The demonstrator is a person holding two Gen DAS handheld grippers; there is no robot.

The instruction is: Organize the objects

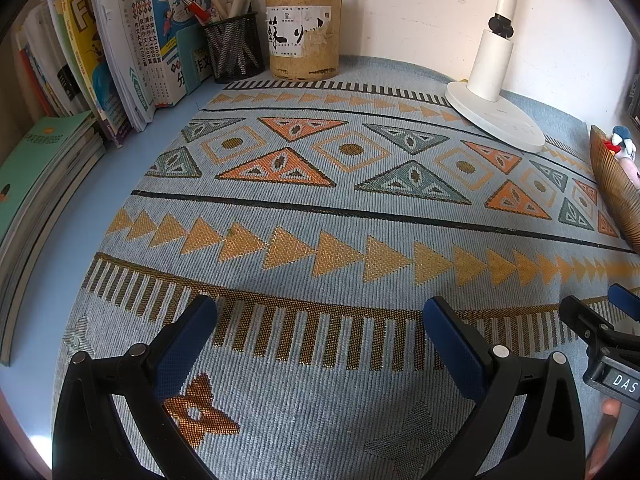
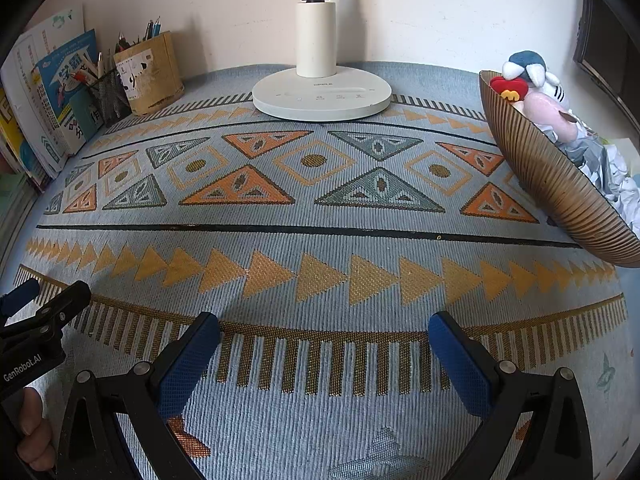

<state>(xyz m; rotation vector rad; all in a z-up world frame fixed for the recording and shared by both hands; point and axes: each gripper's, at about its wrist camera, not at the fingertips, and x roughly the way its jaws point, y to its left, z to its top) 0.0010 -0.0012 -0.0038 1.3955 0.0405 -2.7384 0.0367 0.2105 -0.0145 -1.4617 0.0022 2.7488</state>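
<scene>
right now your left gripper [image 1: 320,312] and right gripper [image 2: 324,328] both hover low over the patterned mat [image 2: 320,240], side by side, fingers spread wide and holding nothing. further out on your right sits the ribbed brown bowl [image 2: 552,184] with a plush toy [image 2: 528,84] and crumpled paper [image 2: 612,176] inside. at the back wall stand the white lamp base [image 2: 320,96], the cardboard pen holder [image 1: 304,36], the mesh pen cup [image 1: 234,48] touching it, and the books [image 1: 100,48].

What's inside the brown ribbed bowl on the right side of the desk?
The brown ribbed bowl holds a plush toy in blue, white, red and pink, beside crumpled paper. Anything beneath them is hidden by the bowl's wall.
</scene>
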